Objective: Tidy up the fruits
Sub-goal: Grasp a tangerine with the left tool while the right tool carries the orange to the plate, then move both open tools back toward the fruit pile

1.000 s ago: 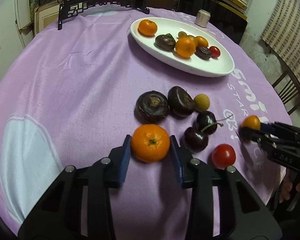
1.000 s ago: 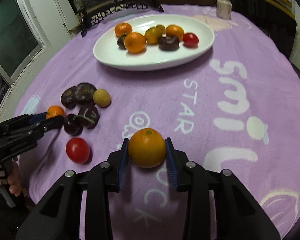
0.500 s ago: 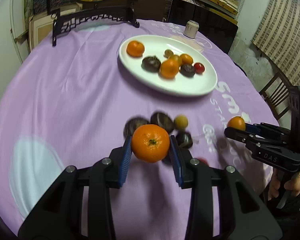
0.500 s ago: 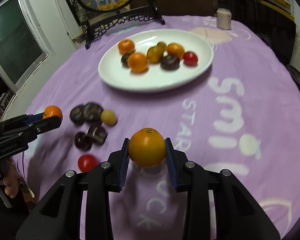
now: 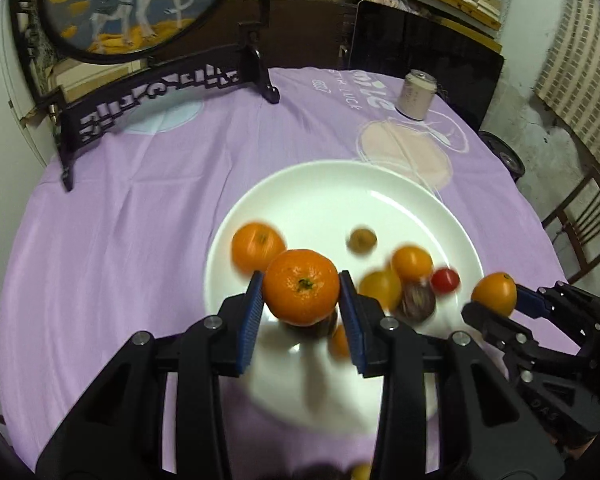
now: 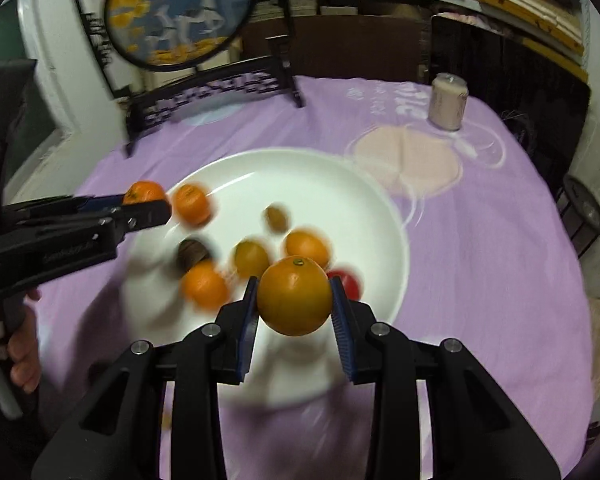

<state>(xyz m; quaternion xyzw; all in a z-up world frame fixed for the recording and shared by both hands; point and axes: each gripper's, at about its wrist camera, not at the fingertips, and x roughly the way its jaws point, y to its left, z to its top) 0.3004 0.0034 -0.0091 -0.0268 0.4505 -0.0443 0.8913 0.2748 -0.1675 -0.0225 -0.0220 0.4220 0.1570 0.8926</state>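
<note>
My left gripper (image 5: 302,300) is shut on a tangerine (image 5: 301,286) and holds it above the near left part of the white plate (image 5: 320,196). My right gripper (image 6: 294,308) is shut on a smooth orange (image 6: 294,296) above the plate's (image 6: 300,168) near right side. Each gripper shows in the other view, the left (image 6: 144,200) and the right (image 5: 496,300). Several fruits lie on the plate: tangerines (image 5: 257,245), a red tomato (image 5: 445,280), dark fruits (image 5: 416,302), a small brown fruit (image 5: 362,240). Both views are blurred by motion.
A purple cloth (image 5: 120,220) covers the round table. A black carved stand with a round painted screen (image 5: 140,12) is at the back left. A small pale can (image 5: 416,94) stands at the back right. A wooden chair (image 5: 584,208) is at the right.
Both grippers have lifted their fruit off the cloth and moved forward over the plate. The loose fruits on the cloth have dropped out of view below.
</note>
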